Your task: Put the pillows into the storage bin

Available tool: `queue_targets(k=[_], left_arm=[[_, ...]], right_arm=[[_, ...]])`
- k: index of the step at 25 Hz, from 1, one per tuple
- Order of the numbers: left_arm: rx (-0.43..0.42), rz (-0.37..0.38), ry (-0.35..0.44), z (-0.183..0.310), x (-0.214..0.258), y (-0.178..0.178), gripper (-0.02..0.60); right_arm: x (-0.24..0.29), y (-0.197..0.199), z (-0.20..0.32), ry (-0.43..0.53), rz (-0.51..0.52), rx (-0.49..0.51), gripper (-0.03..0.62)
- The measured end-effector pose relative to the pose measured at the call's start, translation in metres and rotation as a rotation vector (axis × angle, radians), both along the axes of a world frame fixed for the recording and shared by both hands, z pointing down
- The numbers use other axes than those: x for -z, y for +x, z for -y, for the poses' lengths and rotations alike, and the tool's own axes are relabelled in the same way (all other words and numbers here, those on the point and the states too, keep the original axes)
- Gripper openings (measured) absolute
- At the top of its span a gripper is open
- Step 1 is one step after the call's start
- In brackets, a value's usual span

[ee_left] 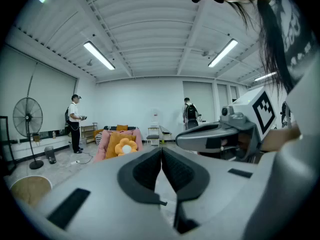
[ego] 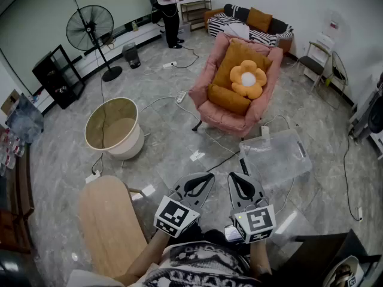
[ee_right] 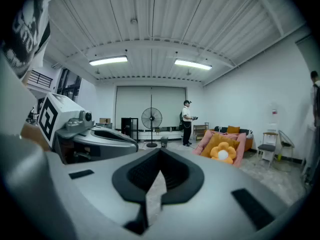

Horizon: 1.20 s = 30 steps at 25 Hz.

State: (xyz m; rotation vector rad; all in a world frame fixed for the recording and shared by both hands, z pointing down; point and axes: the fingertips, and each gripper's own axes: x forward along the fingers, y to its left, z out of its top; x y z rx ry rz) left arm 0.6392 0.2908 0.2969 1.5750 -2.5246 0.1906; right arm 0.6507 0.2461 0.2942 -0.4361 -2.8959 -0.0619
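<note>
Evidently waiting to start, the left tool (ego: 200,181) and right tool (ego: 241,184) are held side by side, both pinched together and empty, while the pillows (ego: 239,82) sit on the pink chair (ego: 206,109) beyond the clear storage bin (ego: 281,157) on the floor.

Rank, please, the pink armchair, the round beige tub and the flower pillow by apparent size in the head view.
Largest: pink armchair.
Next: round beige tub, though it sits nearer the camera.
Smallest: flower pillow.
</note>
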Motion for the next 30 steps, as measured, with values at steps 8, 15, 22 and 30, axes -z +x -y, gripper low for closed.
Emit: queue_targets(k=[8,15,22,30], left_arm=[[0.013,-0.008,-0.008,0.005,-0.002,-0.001,0.012],[0.043,-0.010,-0.022,0.002,-0.002,-0.020,0.012],[0.049,-0.028,-0.026,-0.010,-0.014,-0.063,0.012],[0.024,-0.062,0.000,-0.030,-0.029,-0.175,0.012]], right_arm=[[-0.003,-0.005,0.016,-0.009,0.022,-0.031,-0.002],[-0.006,-0.025,0.013,-0.037,0.020,0.002,-0.002],[-0.014,-0.070,0.002,-0.056,0.006,0.009,-0.002],[-0.034,-0.173,-0.016,-0.043,-0.043,-0.012,-0.002]])
